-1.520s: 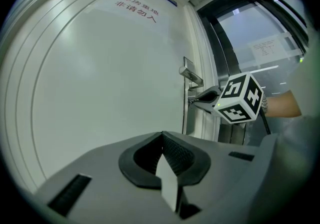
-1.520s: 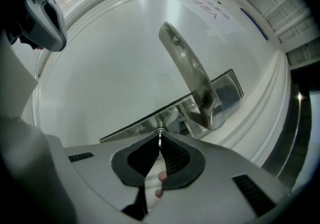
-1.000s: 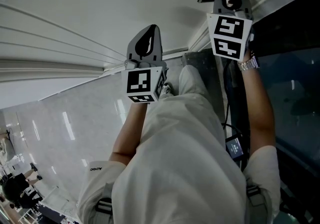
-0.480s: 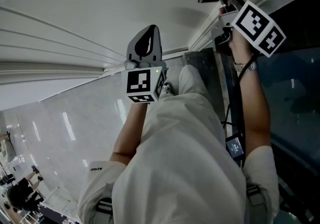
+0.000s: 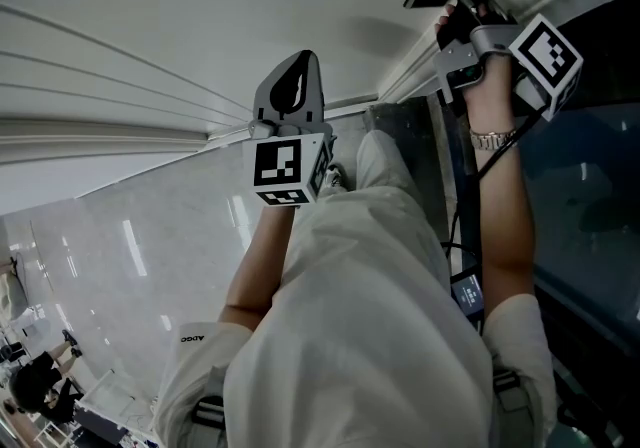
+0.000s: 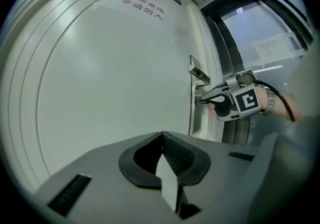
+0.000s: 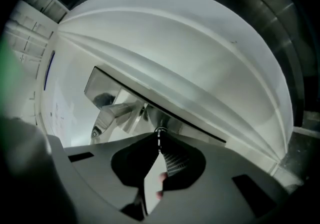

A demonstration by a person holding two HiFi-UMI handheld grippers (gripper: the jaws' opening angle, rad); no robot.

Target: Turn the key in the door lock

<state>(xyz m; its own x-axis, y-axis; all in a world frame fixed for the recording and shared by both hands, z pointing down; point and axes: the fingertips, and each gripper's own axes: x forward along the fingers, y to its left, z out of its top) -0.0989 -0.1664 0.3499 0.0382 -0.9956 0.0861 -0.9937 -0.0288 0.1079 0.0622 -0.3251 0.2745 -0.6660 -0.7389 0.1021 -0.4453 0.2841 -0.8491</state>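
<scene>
The right gripper's (image 7: 160, 136) fingers (image 7: 175, 160) are pinched almost fully together. A thin bright metal edge, the key (image 7: 159, 143), shows in the slit at their tips. The tips sit right at the round lock (image 7: 160, 130), so the key is in the lock. The lock is just beside the lever handle (image 7: 111, 114) on the steel plate (image 7: 100, 85) at the door's (image 7: 190, 48) edge. In the head view this gripper lies rolled onto its side, its marker cube (image 5: 548, 53) turned out to the right. A watch (image 5: 492, 140) is on the wrist behind it.

The left gripper's (image 6: 162, 137) fingers (image 6: 176, 152) are closed on each other with nothing between them. It is held level, pointing at the plain white door face, well apart from the lock and not touching the door. A sign (image 6: 145, 7) in red characters sits high on the door. To the right of the door frame stands a dark glass panel (image 5: 590, 186). Lower down, the person's pale trousers (image 5: 370, 326) fill the middle of the head view, with a glossy floor (image 5: 140, 256) beyond them.
</scene>
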